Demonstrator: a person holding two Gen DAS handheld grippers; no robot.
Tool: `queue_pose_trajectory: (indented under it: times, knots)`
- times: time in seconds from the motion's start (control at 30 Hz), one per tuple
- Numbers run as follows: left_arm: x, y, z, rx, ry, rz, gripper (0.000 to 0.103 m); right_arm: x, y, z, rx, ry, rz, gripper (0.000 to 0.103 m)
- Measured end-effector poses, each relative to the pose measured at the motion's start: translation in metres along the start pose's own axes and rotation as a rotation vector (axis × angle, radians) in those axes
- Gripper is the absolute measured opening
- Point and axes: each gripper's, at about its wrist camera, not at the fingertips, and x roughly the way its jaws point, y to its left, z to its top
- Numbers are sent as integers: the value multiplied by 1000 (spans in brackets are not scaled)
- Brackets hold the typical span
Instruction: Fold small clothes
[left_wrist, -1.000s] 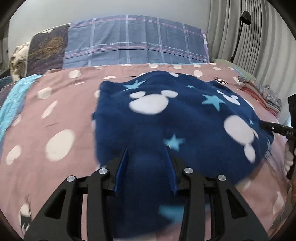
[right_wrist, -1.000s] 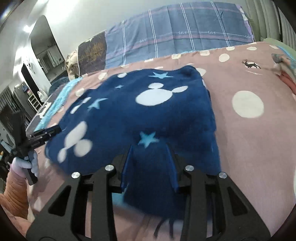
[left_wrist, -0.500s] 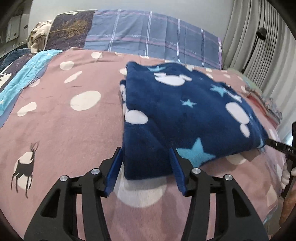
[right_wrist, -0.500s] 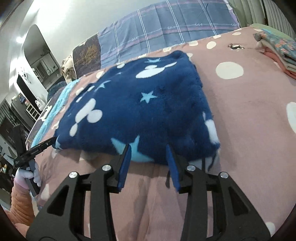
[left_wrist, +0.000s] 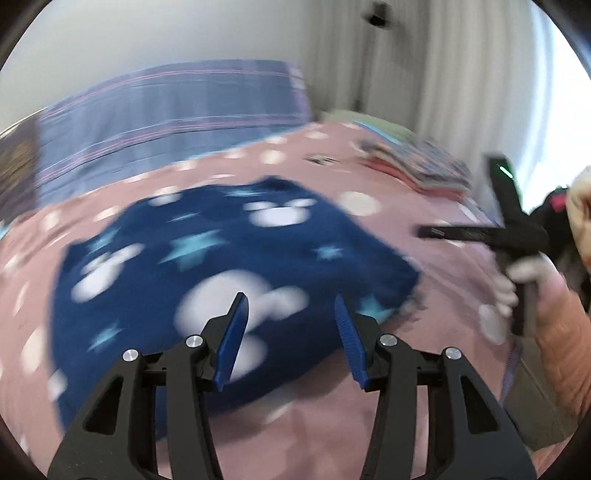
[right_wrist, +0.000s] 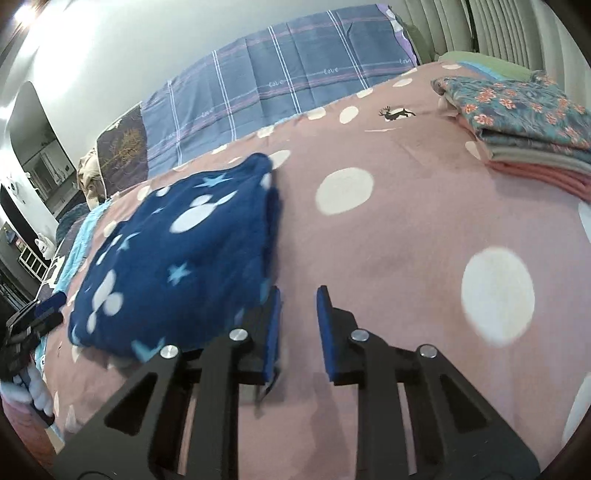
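Observation:
A folded dark blue fleece garment (left_wrist: 207, 266) with white mouse heads and light blue stars lies flat on the pink spotted bedspread (left_wrist: 369, 206). My left gripper (left_wrist: 291, 317) is open and empty, held above the garment's near edge. In the right wrist view the same garment (right_wrist: 177, 258) lies to the left. My right gripper (right_wrist: 298, 306) is open and empty, just off the garment's right near corner over the bedspread (right_wrist: 388, 258). The right gripper also shows in the left wrist view (left_wrist: 491, 236), held in a hand.
A stack of folded clothes (right_wrist: 524, 122) with a floral piece on top sits at the bed's far right. Blue checked pillows (right_wrist: 280, 88) line the headboard. A turquoise blanket (right_wrist: 74, 251) runs along the left side. Curtains (left_wrist: 443, 85) hang at the right.
Both grippers let go of the blue garment and pulled back from it. The garment now lies folded on the bed. The left view swung right and is blurred.

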Motion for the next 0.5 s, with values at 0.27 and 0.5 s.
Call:
queue_pose_trajectory:
  times: [0.27, 0.5]
  knots:
    - [87, -72, 40, 124, 91, -89, 50, 57, -8, 52, -113, 124, 116, 22]
    - [134, -91, 43, 111, 197, -35, 51, 116, 2, 84, -176, 232, 145, 27]
